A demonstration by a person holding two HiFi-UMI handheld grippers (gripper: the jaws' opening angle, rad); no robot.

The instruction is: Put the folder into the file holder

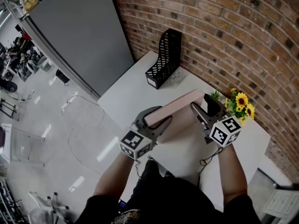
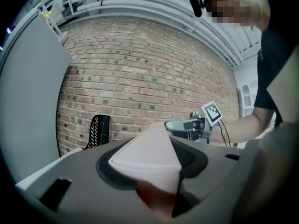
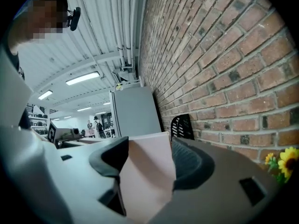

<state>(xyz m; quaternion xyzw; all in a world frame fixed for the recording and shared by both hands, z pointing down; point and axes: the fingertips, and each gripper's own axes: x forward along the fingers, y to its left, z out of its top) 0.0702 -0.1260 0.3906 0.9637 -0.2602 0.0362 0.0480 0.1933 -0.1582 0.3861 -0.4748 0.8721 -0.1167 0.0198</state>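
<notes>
Folder (image 1: 175, 108) looks lifted clear of the desk (image 1: 131, 94), spanning both tools. The left tool (image 1: 158, 121) is clamped on one end; its own view shows a folder corner wedged between the pads. The right tool (image 1: 202, 110) is clamped on the other end, with the sheet edge filling its jaws. Both point roughly level. File holder (image 1: 164, 59) stands at the desk's far corner, against the brick wall (image 1: 224, 27), well apart from the folder, and looks empty from here. Step in hand, as I read it, is carry and orient. Move both tools together so the folder doesn't bow or slip in either grip. Turn it on edge before reaching the holder, and line its long edge up with the slot. Come in from above, over the low open front and not from the wall side, since there's no room there. Lower edge goes in first. I'd let go with the leading tool only once that edge is inside the walls, then let the trailing tool feed it down. The mesh holder looks light, so a sideways push could shove or tip it. Sunflowers (image 1: 241, 105) sit just beside the right tool, so swing away from them.
</notes>
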